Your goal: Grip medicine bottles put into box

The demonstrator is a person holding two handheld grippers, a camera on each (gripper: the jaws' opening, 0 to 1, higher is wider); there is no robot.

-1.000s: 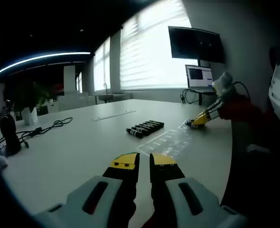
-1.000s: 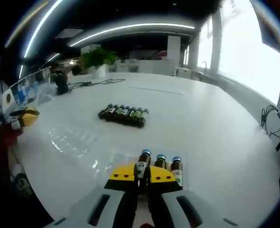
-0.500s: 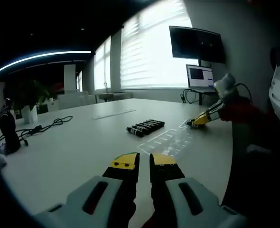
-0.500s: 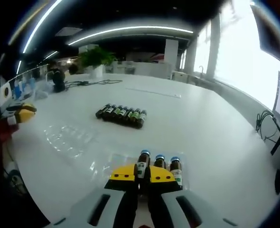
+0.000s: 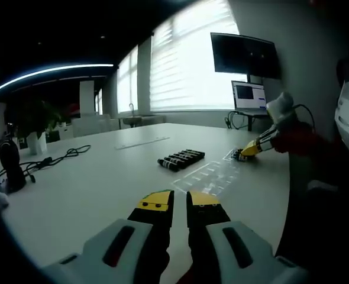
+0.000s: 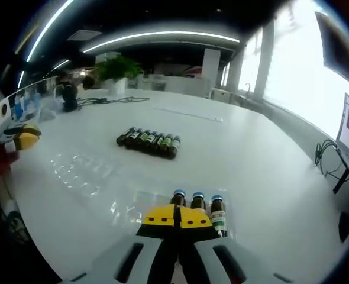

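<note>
Several dark medicine bottles (image 5: 181,158) (image 6: 148,141) lie in a row in the middle of the white table (image 5: 91,183). Three bottles (image 6: 197,201) with blue caps stand upright in a clear plastic box (image 6: 133,204), just beyond my right gripper (image 6: 179,215). Its yellow-tipped jaws are shut together and hold nothing. The leftmost bottle (image 6: 178,196) stands right behind the tips. My left gripper (image 5: 180,204) hovers low over the table's near edge with a narrow empty gap between its jaws. In the left gripper view the right gripper (image 5: 241,155) sits at the far right.
A second clear tray (image 6: 80,173) (image 5: 209,176) lies flat between the two grippers. The left gripper's yellow tip (image 6: 22,141) sits at the table's left edge. A cable (image 5: 50,161), a potted plant (image 6: 118,68), a laptop (image 5: 248,94) and a wall screen (image 5: 244,54) surround the table.
The right jaws, which had the leftmost bottle between them, have closed together and pulled slightly back from it. The left gripper has stayed still.
</note>
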